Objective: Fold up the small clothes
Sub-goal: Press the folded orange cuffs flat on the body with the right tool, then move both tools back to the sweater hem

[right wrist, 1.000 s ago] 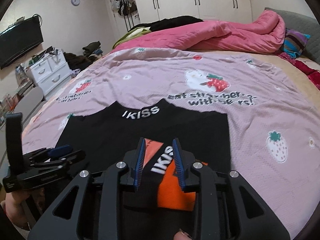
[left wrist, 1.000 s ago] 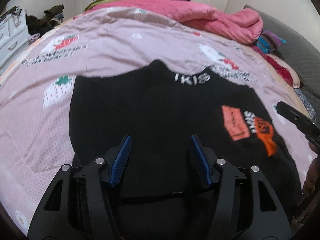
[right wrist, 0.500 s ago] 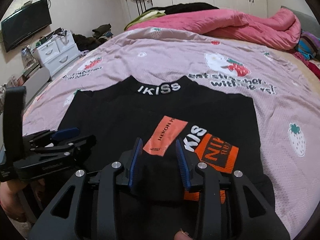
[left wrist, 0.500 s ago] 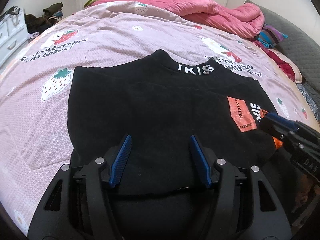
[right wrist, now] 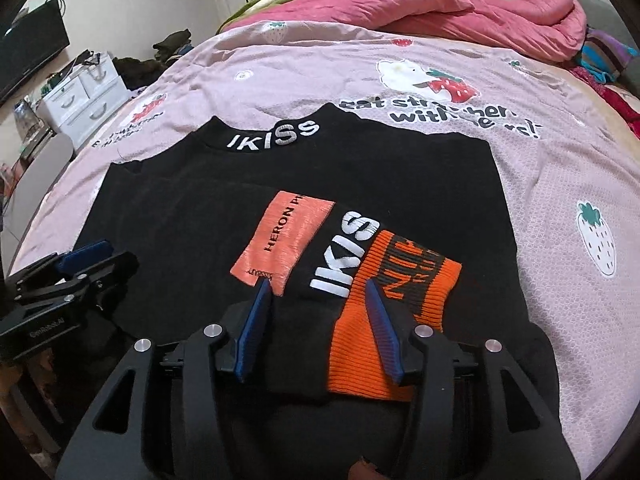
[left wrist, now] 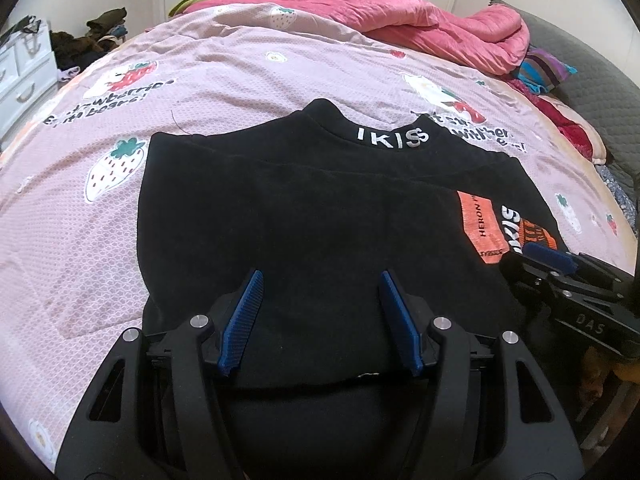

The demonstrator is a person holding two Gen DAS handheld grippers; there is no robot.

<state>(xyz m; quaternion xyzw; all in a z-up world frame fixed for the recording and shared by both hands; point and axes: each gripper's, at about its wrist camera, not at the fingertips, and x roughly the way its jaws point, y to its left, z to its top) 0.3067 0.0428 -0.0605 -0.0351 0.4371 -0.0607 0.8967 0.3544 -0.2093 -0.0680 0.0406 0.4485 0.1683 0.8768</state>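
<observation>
Your left gripper (left wrist: 320, 320) has its blue-padded fingers spread wide, nothing between them. It sits over the near hem of the black sweater (left wrist: 320, 208); whether the tips touch the cloth can't be told. The sweater lies flat on the pink strawberry-print bedspread (left wrist: 240, 68), collar away from your fingers, with white "IKISS" lettering (left wrist: 392, 137) on the collar band straight ahead and slightly right of your right-hand finger. Beyond that finger, far to the right, lies the salmon "HERON" patch (left wrist: 480, 220), and just past it your other gripper comes in from the edge.

Your right gripper (right wrist: 316, 320) is also parted, less widely than the left, gripping nothing. The left-hand fingertip (right wrist: 262, 290) lies at the near corner of the salmon patch (right wrist: 286, 240). The right-hand fingertip overlaps the orange ribbed cuff (right wrist: 400, 320) of the sleeve, which is folded across the sweater's (right wrist: 180, 208) front with white "IKIS" letters running along it between your fingers. Contact with the fabric can't be confirmed from this view. To the left of your fingers, your left gripper (right wrist: 80, 260) sits over the sweater's lower left part.

Past the sweater a pink quilt (right wrist: 440, 4) is heaped at the far end of the bed. A white drawer unit (right wrist: 80, 104) stands off the bed to the far left.
</observation>
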